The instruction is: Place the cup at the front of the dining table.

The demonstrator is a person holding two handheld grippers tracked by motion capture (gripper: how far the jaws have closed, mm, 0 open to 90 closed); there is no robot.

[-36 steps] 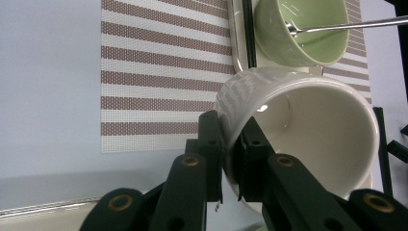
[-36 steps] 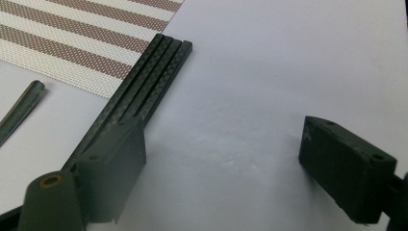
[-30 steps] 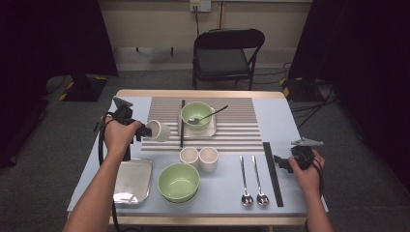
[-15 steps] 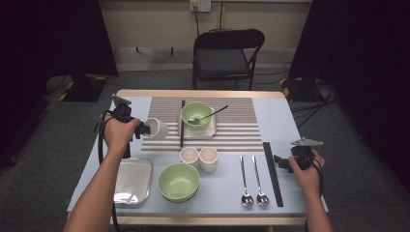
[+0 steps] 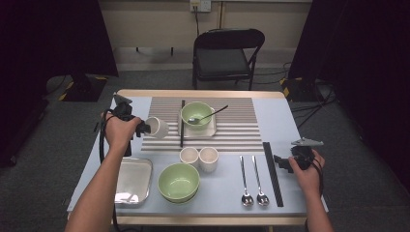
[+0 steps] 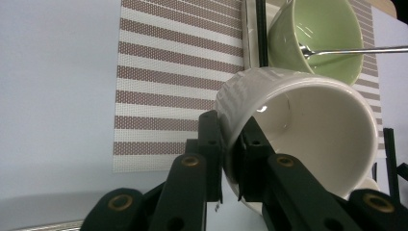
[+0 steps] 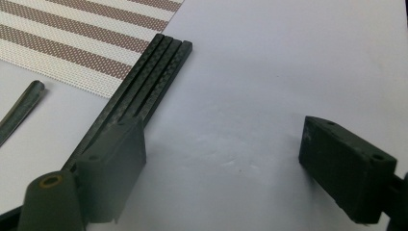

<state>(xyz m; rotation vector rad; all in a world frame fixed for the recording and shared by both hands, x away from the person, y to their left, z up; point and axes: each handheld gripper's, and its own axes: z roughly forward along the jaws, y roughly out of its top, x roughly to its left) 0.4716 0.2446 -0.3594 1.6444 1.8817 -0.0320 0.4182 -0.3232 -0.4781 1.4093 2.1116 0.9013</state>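
High view: I see my left gripper (image 5: 141, 128) at the left edge of the striped placemat (image 5: 241, 126), clamped on a white cup (image 5: 156, 127) that is tipped on its side, mouth toward the green bowl (image 5: 197, 115) holding a spoon (image 5: 209, 116). My right gripper (image 5: 282, 162) rests low near the table's (image 5: 285, 116) right edge, just beside the black chopsticks (image 5: 272, 173). 2 small cups (image 5: 199, 158), a second green bowl (image 5: 179, 181), a metal tray (image 5: 131, 180) and 2 spoons (image 5: 254, 180) lie on the near half.

Left gripper view: the jaws pinch the white cup's (image 6: 298, 137) wall, 1 pad outside and 1 inside the rim. The cup hangs above the placemat (image 6: 168, 72), tilted.

Right gripper view: the jaws stand wide apart over bare table (image 7: 288, 62), nothing between them. The chopsticks (image 7: 144, 86) run past the left jaw.
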